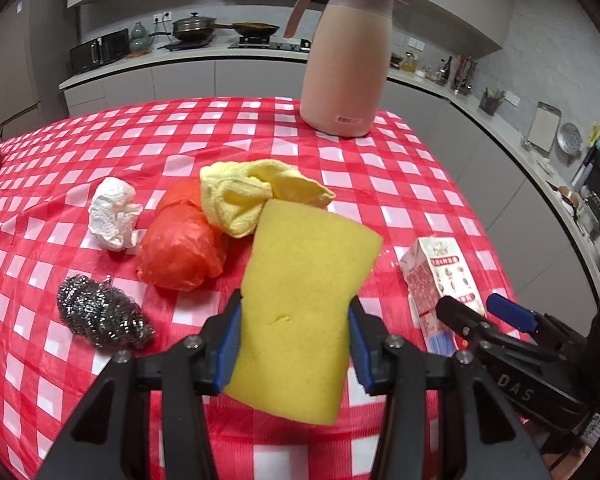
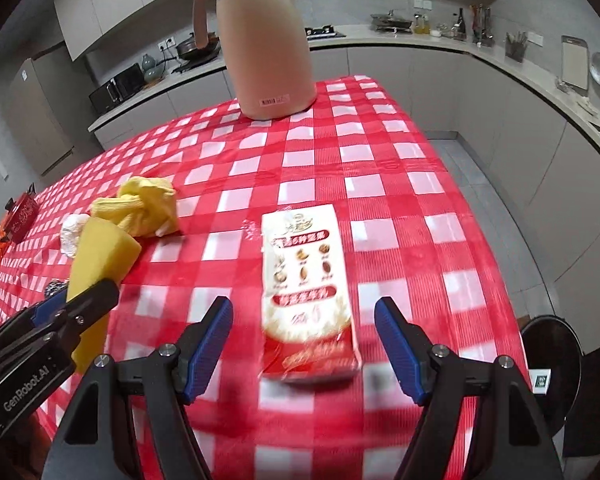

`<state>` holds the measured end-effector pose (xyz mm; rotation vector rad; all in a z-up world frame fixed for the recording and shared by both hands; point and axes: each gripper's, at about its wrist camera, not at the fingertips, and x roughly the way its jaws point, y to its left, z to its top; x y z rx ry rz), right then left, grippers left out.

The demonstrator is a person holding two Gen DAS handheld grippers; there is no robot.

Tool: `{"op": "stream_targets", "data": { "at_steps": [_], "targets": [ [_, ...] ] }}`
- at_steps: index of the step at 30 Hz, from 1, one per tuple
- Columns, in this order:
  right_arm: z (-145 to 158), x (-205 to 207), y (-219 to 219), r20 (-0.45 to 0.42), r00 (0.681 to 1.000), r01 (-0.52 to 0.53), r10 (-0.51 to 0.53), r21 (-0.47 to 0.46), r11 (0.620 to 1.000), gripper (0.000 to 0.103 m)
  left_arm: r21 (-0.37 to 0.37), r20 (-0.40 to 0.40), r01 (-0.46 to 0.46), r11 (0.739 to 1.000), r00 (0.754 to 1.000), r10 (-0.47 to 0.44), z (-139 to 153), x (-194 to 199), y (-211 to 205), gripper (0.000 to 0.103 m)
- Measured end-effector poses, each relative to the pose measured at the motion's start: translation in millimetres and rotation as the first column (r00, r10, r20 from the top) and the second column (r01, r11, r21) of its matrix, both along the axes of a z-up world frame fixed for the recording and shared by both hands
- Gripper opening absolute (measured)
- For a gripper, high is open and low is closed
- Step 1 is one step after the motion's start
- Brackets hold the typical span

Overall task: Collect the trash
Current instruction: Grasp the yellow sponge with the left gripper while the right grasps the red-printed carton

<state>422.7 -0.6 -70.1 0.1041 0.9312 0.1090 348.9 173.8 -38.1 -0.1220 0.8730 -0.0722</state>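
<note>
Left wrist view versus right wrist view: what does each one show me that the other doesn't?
Only the left wrist view shows the orange plastic bag and the whole steel scourer. Only the right wrist view shows the carton's full printed face between the open right gripper, plus a black bin past the table edge. Both show the sponge held in the left gripper, the yellow cloth and the pink jug.

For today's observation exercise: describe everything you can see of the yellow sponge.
The sponge is a thick yellow rectangular block, soft and finely porous, with a small nick on its broad face. It looks clean and dry. The left gripper is shut on its lower part, blue pads pressing both side edges, and holds it tilted above the checked tablecloth, in front of the yellow cloth. Nothing else visibly touches it.
</note>
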Motion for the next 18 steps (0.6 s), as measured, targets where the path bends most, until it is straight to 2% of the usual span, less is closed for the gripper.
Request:
{"op": "stream_targets", "data": {
  "at_steps": [6, 11, 14, 18],
  "targets": [
    [-19, 19, -1, -0.044, 0.998, -0.046, 0.046, 0.001, 0.999, 0.075, 0.018, -0.020, -0.032, 0.999, 0.999, 0.033, -6, 6, -7, 0.048],
    [-24, 22, -1, -0.044, 0.998, -0.048, 0.047, -0.008, 0.999, 0.074, 0.028, -0.028, -0.036, 0.999, 0.999, 0.037, -9, 6, -11, 0.048],
    [-22, 21, 0, -0.029, 0.998, -0.049, 0.048, -0.038, 0.998, 0.055, 0.029, -0.031, -0.031, 0.999, 0.999, 0.032, -9, 5, -14, 0.048],
    [-23, 24, 4, -0.043, 0.996, -0.078, 0.075, -0.085, 0.993, 0.053, 0.029, -0.033, -0.020, 0.999, 0.999, 0.021, -8, 3, -16, 0.048]
  ]
}}
